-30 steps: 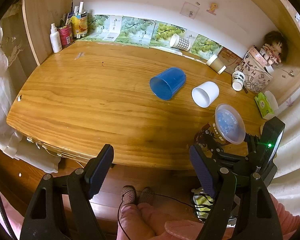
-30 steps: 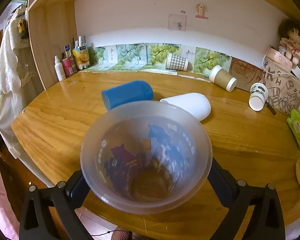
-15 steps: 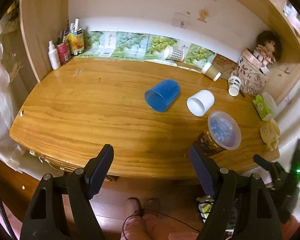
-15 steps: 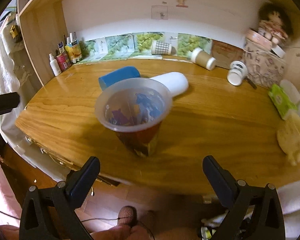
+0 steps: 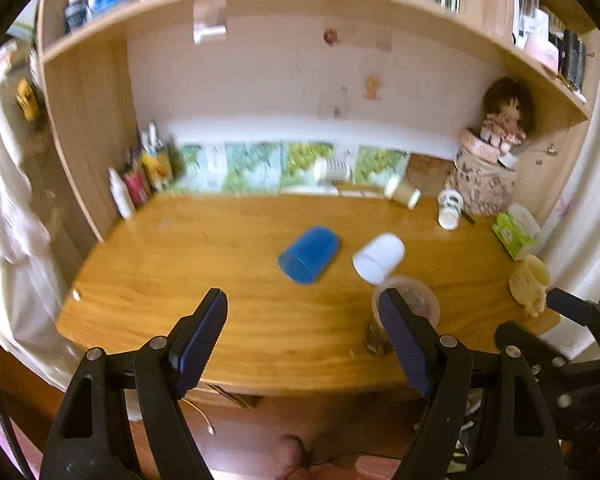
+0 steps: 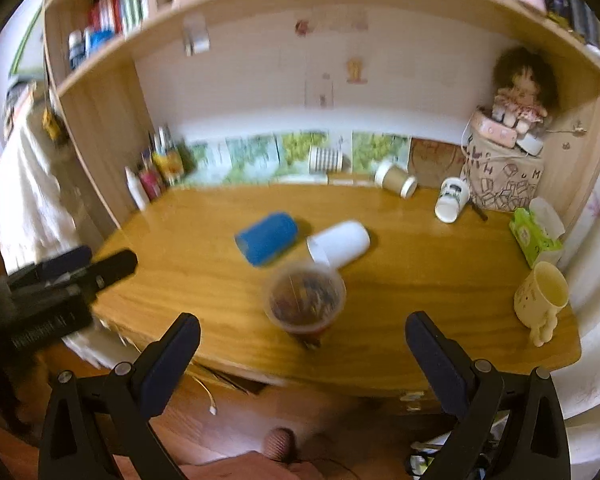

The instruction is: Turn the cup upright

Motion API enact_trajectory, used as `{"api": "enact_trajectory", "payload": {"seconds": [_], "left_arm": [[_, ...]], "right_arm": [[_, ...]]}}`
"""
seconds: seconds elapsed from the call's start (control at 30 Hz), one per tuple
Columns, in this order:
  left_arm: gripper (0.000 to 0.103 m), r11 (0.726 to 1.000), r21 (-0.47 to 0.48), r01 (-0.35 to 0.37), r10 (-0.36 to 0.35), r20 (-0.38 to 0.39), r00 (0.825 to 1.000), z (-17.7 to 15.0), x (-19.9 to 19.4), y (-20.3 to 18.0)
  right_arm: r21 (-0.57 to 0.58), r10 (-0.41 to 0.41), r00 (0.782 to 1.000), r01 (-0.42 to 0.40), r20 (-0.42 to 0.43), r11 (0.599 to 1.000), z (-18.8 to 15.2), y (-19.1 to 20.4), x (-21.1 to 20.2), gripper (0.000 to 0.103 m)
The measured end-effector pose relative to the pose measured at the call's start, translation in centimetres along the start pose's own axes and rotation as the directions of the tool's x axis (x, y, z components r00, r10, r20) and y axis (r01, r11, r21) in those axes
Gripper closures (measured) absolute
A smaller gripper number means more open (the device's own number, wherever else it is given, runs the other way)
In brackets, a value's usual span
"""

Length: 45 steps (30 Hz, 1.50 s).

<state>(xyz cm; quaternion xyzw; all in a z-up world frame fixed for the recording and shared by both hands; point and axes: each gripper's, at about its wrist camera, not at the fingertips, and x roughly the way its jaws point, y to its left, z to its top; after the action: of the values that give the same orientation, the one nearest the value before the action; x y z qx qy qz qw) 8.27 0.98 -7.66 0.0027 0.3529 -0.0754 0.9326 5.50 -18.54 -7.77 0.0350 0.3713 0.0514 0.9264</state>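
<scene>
Left wrist view: the left gripper fills the lower frame with its jaws wide apart and nothing between them. Beyond it, right of centre, the clear cup stands upright near the front edge of the desk, partly hidden by the right-hand finger. A blue cup and a white cup lie on their sides at mid-frame. The frame is blurred.

Right wrist view: the right gripper sits low in the frame, its jaws spread wide and empty, back from the desk edge. The clear cup stands mouth-up at centre, just below the white cup; the blue cup lies to the left. A yellow mug stands at the lower right.

The clear cup looks like thin, light plastic, so it would likely flex and slip under a hard squeeze. A gentle hold across the mid-wall, below the rim, seems best. It appears already righted.
</scene>
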Motion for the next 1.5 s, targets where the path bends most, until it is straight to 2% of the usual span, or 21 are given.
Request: {"api": "enact_trajectory", "payload": {"seconds": [0.1,0.17,0.27,0.33,0.47,0.57,0.63,0.8,1.2,1.5], "left_arm": [[0.016,0.999,-0.024,-0.03,0.031,0.036,0.999,0.8,-1.4,0.3],[0.016,0.998,-0.042,-0.054,0.057,0.081,0.995,1.0,-2.4,0.5],[0.014,0.994,-0.043,-0.098,0.103,0.13,0.986,1.1,-3.2,0.5],[0.01,0.995,-0.032,-0.097,0.101,0.161,0.982,0.8,-4.0,0.3],[0.01,0.993,-0.02,-0.119,0.12,0.205,0.971,0.2,-5.0,0.0],[0.007,0.991,-0.026,-0.135,0.137,0.226,0.964,-0.1,-5.5,0.0],[0.001,0.99,-0.033,-0.136,0.14,0.244,0.96,-0.1,-5.8,0.0],[0.0,0.99,-0.047,-0.133,0.141,0.298,0.944,-0.2,-6.5,-0.2],[0.0,0.994,-0.024,-0.103,0.105,0.318,0.942,-0.1,-6.4,-0.9],[0.0,0.995,-0.021,-0.101,0.103,0.318,0.943,-0.1,-6.3,-0.9]], "right_arm": [[0.057,0.019,0.998,-0.023,0.055,0.998,0.7,0.2,-1.6,0.0],[0.065,0.001,0.994,-0.008,0.106,0.998,0.9,0.5,-2.7,0.0],[0.067,-0.035,0.977,0.022,0.208,0.997,0.9,1.0,-4.7,0.0],[0.088,-0.056,0.968,0.036,0.244,0.996,0.7,0.9,-5.5,0.0],[0.132,-0.058,0.956,0.021,0.288,0.991,0.2,0.1,-6.3,0.0],[0.126,-0.039,0.957,0.002,0.288,0.992,-0.3,0.3,-6.2,0.0],[0.112,-0.031,0.957,-0.002,0.287,0.994,-0.5,0.4,-6.1,0.0],[0.101,-0.04,0.951,0.009,0.306,0.995,-0.8,0.7,-6.6,0.0],[0.114,-0.071,0.949,0.038,0.308,0.993,-1.0,0.5,-6.9,0.0],[0.128,-0.075,0.959,0.041,0.274,0.991,-0.9,0.3,-6.1,0.0]]}}
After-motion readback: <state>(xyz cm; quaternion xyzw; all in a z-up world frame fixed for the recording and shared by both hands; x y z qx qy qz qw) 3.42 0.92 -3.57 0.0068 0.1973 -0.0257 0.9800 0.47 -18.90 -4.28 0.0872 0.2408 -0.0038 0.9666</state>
